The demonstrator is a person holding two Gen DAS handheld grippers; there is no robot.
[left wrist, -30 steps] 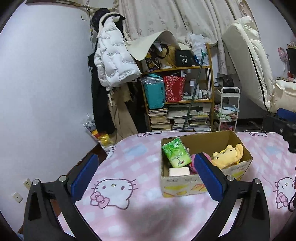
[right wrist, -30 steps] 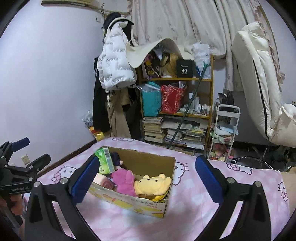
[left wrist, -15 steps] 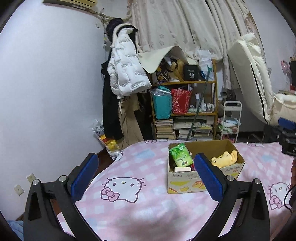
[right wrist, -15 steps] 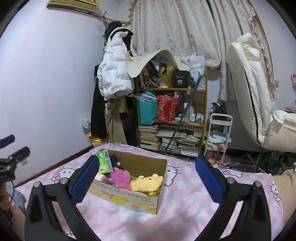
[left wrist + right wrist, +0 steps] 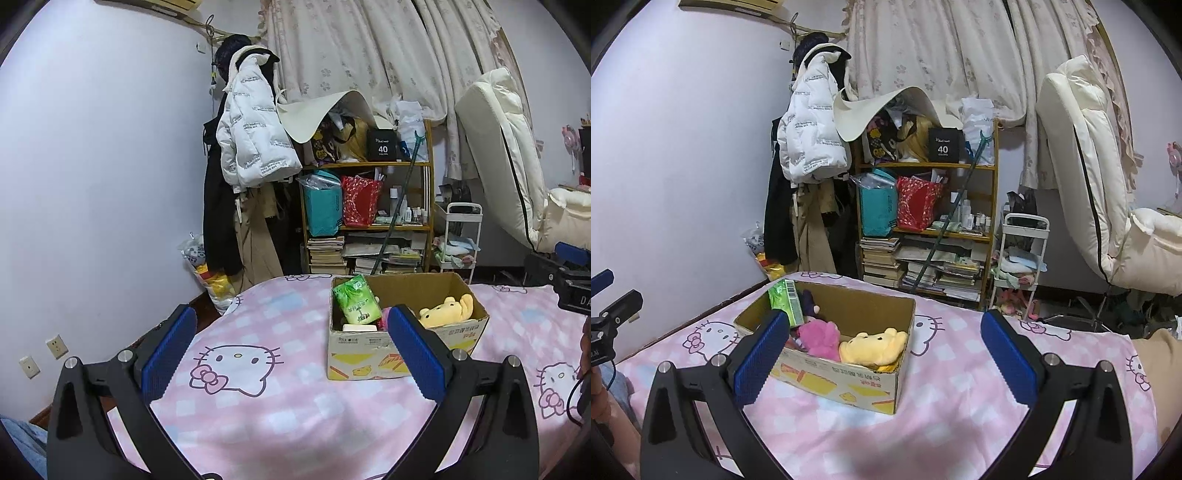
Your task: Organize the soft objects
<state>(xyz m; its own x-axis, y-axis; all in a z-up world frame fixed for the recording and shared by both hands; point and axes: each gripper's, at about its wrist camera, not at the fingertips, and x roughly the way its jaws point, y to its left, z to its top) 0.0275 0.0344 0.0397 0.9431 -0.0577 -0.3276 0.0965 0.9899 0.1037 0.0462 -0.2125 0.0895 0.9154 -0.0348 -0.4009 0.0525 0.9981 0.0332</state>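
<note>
A cardboard box (image 5: 406, 354) (image 5: 849, 384) stands on the pink Hello Kitty bedspread (image 5: 280, 406) (image 5: 960, 398). It holds a yellow plush bear (image 5: 445, 313) (image 5: 873, 345), a pink plush (image 5: 818, 336), a green tissue pack (image 5: 356, 299) (image 5: 786, 301) and a white item (image 5: 358, 327). My left gripper (image 5: 291, 350) is open and empty, well back from the box. My right gripper (image 5: 882, 354) is open and empty, also back from the box.
A cluttered wooden shelf (image 5: 369, 218) (image 5: 931, 221) with books and bags stands behind the bed. Coats (image 5: 251, 129) hang at its left. A white cart (image 5: 1021, 258) and a cream recliner (image 5: 1089, 166) stand to the right. The right gripper's body shows at the left view's right edge (image 5: 569, 280).
Both grippers have pulled back and up from the box, which now looks smaller and farther. Both stay open and empty. The box's contents are unchanged.
</note>
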